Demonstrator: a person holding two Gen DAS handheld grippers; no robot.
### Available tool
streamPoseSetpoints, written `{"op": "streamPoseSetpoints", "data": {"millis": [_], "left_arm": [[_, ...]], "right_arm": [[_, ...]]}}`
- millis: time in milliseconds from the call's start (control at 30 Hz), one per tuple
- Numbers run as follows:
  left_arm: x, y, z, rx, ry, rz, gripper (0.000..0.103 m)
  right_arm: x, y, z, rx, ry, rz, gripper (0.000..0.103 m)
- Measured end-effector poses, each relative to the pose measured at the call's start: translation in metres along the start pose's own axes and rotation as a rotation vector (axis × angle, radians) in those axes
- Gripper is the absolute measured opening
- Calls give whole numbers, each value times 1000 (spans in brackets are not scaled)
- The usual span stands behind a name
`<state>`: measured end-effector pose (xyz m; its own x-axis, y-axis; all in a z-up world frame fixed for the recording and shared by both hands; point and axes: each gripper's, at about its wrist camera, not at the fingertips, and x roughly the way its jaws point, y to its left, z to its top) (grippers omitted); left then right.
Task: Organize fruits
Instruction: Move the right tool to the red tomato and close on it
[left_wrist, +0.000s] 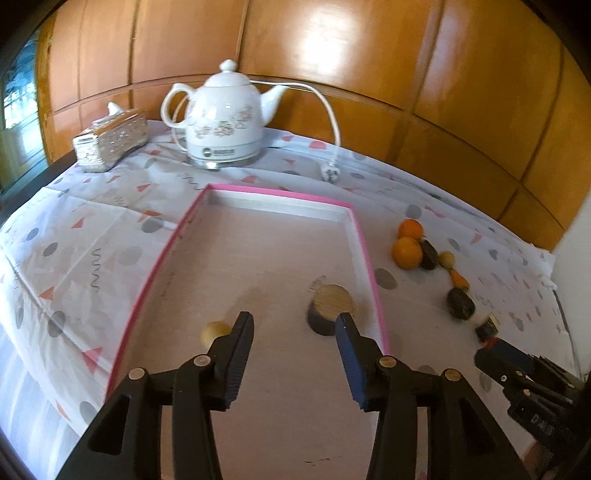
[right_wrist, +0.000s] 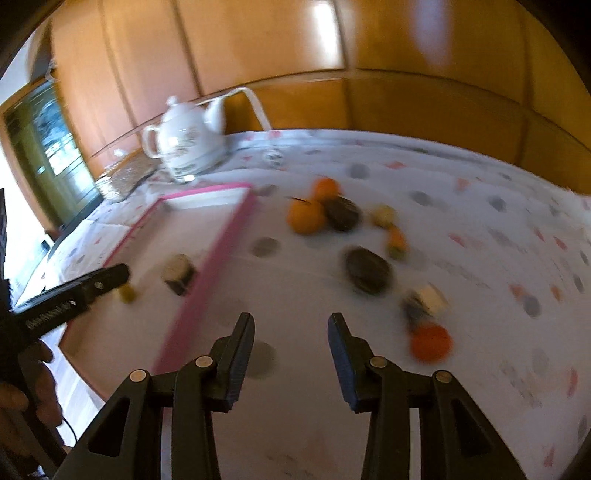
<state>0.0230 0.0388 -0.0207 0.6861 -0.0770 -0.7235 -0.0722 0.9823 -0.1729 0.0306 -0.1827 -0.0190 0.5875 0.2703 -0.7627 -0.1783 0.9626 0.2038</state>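
Note:
My left gripper (left_wrist: 295, 321) is open with nothing between its fingers, over the near end of a pink-rimmed tray (left_wrist: 258, 190). In the tray lie a dark halved fruit with a tan cut face (left_wrist: 332, 306) and a small yellow round piece (left_wrist: 215, 332). My right gripper (right_wrist: 291, 321) is open and empty above the tablecloth, just right of the tray's rim (right_wrist: 207, 273). Beyond it lie two oranges (right_wrist: 306, 216), two dark avocados (right_wrist: 367, 269), a small carrot (right_wrist: 397, 240), a pale cut piece (right_wrist: 424, 299) and an orange-red fruit (right_wrist: 430, 341).
A white floral electric kettle (left_wrist: 225, 122) with its cord and plug (left_wrist: 330, 171) stands at the back, with a silver tissue box (left_wrist: 110, 142) to its left. A wooden wall runs behind the table. A hand (right_wrist: 22, 398) shows at the lower left.

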Motion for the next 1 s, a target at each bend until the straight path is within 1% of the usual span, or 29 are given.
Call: {"op": "streamPoseSetpoints", "data": {"millis": [267,433,633,833,900,1000], "left_arm": [[0,-23,-5,57,13,-54,48],[-2,-40,-10,111,26,-117,50],[-4,-59,-15,174,31,-157,50],[-1,-66,-16,194,40,-175,53],[-1,-67,-17,199,42,-182,57],[1,-71,-17,208,53,-196,57]], "right_arm": [[-14,-57,-27,109,15,-112,42],[-12,-79,-32,163,23,-135,42],[-4,-80,-26,142,23,-137,42],[10,-82,-16,102,23,-142,42],[14,-82,-14,91,26,-142,42],[21,-80,-15,66,40,-145,42]]}}
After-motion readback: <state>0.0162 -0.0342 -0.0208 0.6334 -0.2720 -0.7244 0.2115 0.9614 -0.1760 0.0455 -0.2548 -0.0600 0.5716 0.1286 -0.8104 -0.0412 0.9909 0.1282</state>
